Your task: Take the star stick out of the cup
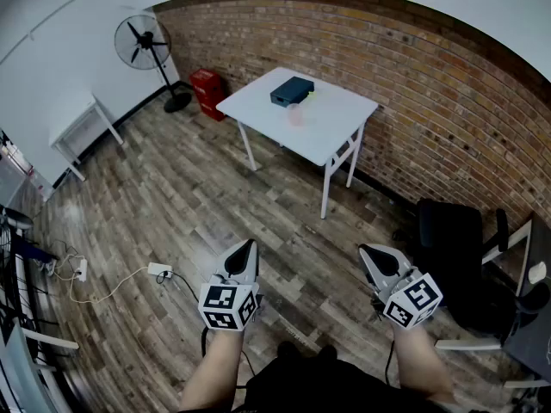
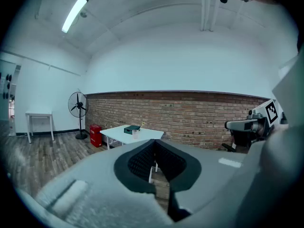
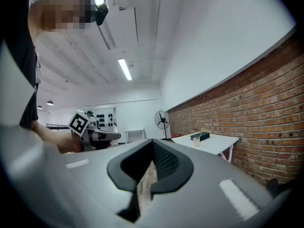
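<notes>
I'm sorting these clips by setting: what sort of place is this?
Probably a sparse office or lab workroom: a bare brick wall, a white table standing alone on the wood-look floor, a pedestal fan in the corner and a black office chair.

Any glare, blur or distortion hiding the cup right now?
Head view: heavy fisheye bend, even light, cup small and faint on white table. Left gripper view: blurred foreground, cup tiny but visible. Right gripper view: bright ceiling tube, no glare on cup.
</notes>
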A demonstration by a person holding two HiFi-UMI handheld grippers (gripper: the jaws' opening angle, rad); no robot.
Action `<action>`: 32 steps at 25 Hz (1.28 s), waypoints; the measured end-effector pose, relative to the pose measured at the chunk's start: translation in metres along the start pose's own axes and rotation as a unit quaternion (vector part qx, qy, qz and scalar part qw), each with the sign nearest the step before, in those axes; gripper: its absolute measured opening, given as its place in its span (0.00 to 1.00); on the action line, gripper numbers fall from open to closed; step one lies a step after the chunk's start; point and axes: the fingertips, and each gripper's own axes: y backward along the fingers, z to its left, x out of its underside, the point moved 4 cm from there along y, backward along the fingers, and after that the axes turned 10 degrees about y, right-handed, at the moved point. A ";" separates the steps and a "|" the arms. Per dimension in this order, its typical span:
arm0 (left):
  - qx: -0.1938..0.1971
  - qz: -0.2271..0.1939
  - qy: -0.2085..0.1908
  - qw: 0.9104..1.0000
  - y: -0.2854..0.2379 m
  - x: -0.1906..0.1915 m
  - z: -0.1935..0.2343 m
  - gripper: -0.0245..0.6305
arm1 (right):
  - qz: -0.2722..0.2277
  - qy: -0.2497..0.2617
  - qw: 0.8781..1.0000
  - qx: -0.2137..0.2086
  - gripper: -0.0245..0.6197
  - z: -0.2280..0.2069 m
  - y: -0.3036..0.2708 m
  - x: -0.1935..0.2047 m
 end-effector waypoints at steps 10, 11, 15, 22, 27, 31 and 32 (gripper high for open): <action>0.003 -0.004 0.005 1.000 0.023 -0.007 0.036 0.05 | -0.003 0.006 1.000 0.007 0.03 0.032 -0.027 -0.015; 0.004 -0.003 0.007 1.000 0.026 -0.007 0.041 0.05 | -0.003 0.001 1.000 0.009 0.03 0.036 -0.031 -0.016; 0.020 -0.002 0.011 1.000 0.036 -0.005 0.055 0.05 | -0.004 -0.019 1.000 0.004 0.04 0.058 -0.046 -0.020; 0.042 0.002 0.021 0.999 0.041 -0.003 0.073 0.05 | -0.012 -0.015 1.000 -0.012 0.04 0.091 -0.064 -0.031; 0.050 -0.001 0.018 0.999 0.034 -0.009 0.082 0.05 | -0.005 -0.013 1.000 -0.015 0.04 0.088 -0.079 -0.031; 0.044 0.009 0.019 0.999 0.014 -0.011 0.092 0.05 | -0.005 -0.021 0.999 -0.024 0.04 0.072 -0.103 -0.025; 0.043 0.013 0.017 0.999 0.007 -0.012 0.095 0.05 | -0.005 -0.024 0.999 -0.026 0.04 0.066 -0.110 -0.023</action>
